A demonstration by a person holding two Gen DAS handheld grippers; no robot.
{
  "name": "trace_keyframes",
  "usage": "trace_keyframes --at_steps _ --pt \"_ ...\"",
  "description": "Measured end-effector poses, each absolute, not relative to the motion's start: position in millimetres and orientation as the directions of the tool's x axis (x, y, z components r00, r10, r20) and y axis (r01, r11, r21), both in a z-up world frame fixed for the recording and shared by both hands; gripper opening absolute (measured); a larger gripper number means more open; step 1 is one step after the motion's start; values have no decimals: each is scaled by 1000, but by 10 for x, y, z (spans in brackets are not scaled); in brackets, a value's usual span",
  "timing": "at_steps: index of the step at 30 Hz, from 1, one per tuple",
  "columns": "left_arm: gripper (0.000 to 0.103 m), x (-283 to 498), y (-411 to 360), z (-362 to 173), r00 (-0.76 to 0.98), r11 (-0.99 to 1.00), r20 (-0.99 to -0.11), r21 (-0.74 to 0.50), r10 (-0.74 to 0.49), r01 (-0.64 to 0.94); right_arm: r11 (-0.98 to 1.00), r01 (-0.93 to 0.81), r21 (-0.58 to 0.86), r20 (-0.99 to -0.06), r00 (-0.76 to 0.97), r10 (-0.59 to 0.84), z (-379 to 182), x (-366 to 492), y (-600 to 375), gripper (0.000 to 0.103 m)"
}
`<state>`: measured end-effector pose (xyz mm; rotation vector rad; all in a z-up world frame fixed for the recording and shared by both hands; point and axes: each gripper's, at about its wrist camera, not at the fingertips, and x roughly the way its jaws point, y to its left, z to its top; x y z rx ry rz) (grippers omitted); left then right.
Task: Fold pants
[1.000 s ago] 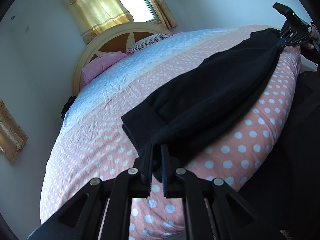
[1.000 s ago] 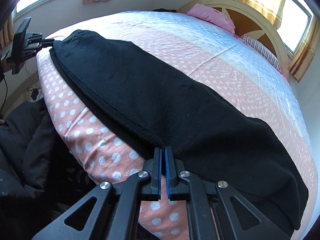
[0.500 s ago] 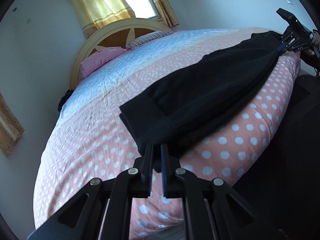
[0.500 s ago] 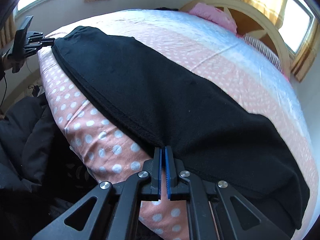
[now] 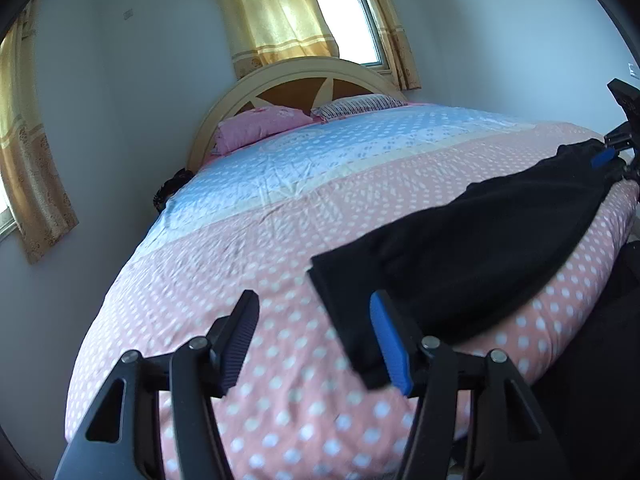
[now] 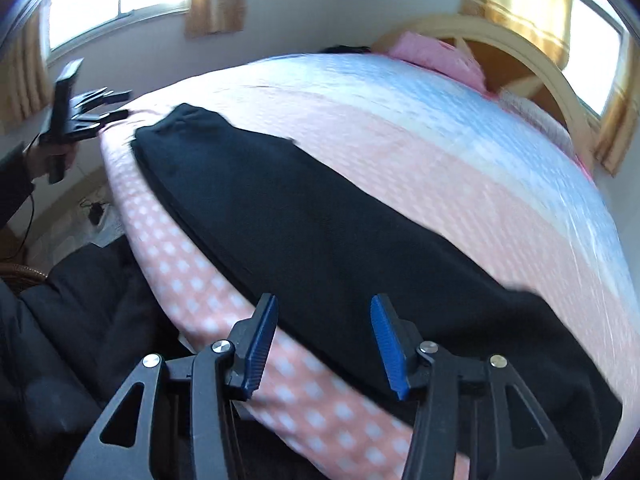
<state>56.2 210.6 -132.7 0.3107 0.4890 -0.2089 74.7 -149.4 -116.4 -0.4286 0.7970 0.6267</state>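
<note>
Black pants (image 5: 472, 256) lie lengthwise along the bed's (image 5: 280, 232) near edge (right half of the left-wrist frame). Left gripper (image 5: 314, 340) and right gripper (image 6: 324, 340) gape wide, gripping nothing.

A wide bed (image 5: 280, 264) with a rounded cream and brown wooden headboard (image 5: 296, 80) carries everything. Its cover is pink cotton with white dots near the foot and pale blue toward the head. Long black fleece pants (image 5: 472, 256), folded lengthwise, lie flat along the pink edge of the bed. At the head rest a pink pillow (image 5: 260, 126) and, just beside it, a striped pillow (image 5: 356, 105).
</note>
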Motion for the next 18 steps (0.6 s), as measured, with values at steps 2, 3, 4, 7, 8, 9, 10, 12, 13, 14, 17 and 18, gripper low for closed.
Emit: trace_keyframes --at_steps 2,3,4,7,8,9,10,12,13,14,17,18 --pt "61 708 1921 -1359 845 925 -519 241 -133 294 699 -706 -112 -774 503 384 -1208 767 -1180 50" --pt "61 757 1871 -1388 833 923 -538 238 -133 301 670 -733 -118 -774 490 401 -1237 771 -982 50" --pt "61 810 1828 -1425 813 925 -567 223 -134 308 651 -749 -122 -774 483 410 -1260 769 -869 49" --pt "61 807 1882 -1511 777 937 -609 157 -157 312 602 -792 -97 -772 442 457 -1300 774 -533 47" --pt "61 769 1919 -1532 775 941 -612 143 -159 307 587 -805 -87 -769 429 474 -1308 784 -412 47" --pt "61 743 1952 -1541 773 944 -614 134 -161 303 580 -810 -89 -767 427 479 -1320 792 -340 47" --pt "61 709 2014 -1565 767 948 -621 117 -161 294 569 -817 -96 -766 425 482 -1340 796 -238 47" --pt "61 651 2061 -1602 753 952 -630 69 -190 298 546 -833 -92 -764 410 498 -1372 802 -61 47" --pt "61 633 2082 -1621 744 952 -631 33 -217 306 537 -839 -88 -765 403 503 -1381 796 -14 47" --pt "61 631 2090 -1642 739 950 -631 6 -238 311 528 -845 -88 -766 396 506 -1391 797 56 47" --pt "60 668 2047 -1718 723 948 -640 -31 -262 317 499 -861 -99 -772 383 508 -1429 791 270 47" --pt "57 698 2049 -1747 719 949 -643 -39 -264 313 496 -862 -105 -778 382 500 -1462 802 340 47"
